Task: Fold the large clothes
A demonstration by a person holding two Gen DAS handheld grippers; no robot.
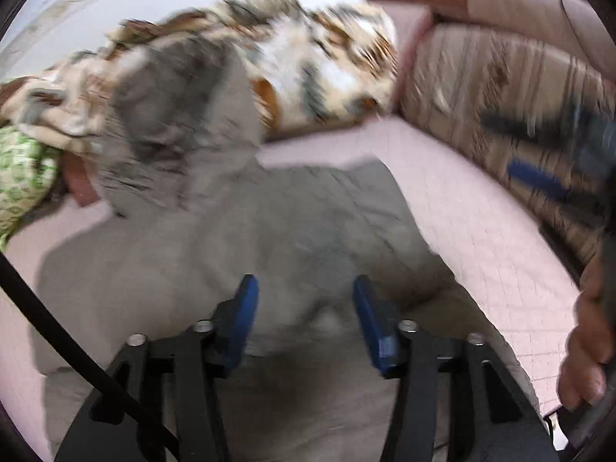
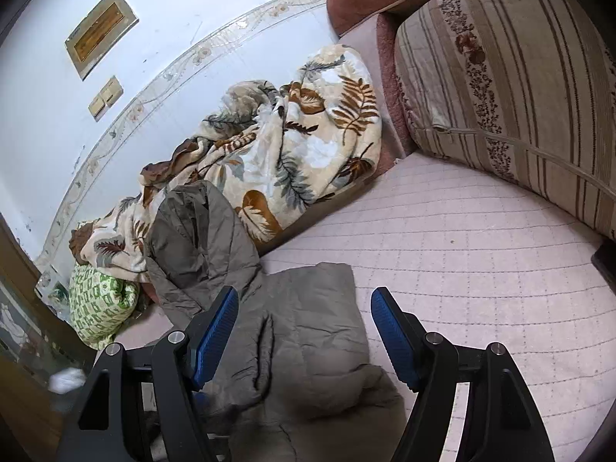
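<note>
- Grey-brown quilted fabric is lying on the pink quilted bed cover (image 2: 462,231): this is the large padded garment (image 2: 308,327), the task's thing.
- The garment is resting toward the near side of the bed, with its lower section lying fairly flat and its upper section (image 2: 196,238) bunching up against the leaf-print blanket (image 2: 300,134) along the wall-side edge of the bed.
- The left tool (image 1: 304,308) is hovering just over the flat section of the garment; its jaws are standing partly apart, and nothing is being gripped between the blue pads. The left wrist view is blurring, so contact with the fabric cannot be told.
- The right tool (image 2: 308,335) is standing wide apart above the garment's near portion; no fabric is being pinched between its pads.
- A hand (image 1: 589,338) is showing at the right edge of the left wrist view, gripping what is judged to be the other tool's handle.
- A striped cushion (image 2: 519,96) is leaning at the head end of the bed, and a green patterned bundle (image 2: 100,308) is lying at the far left, beside the blanket.
- Progress, as a judgement: one fold appears to be laid in, since the flat section is showing a straight far edge, but the bunched upper section is remaining unfolded.
- Remaining work is judged to be: flattening the raised section, folding it over the flat part, and squaring the edges.
</note>
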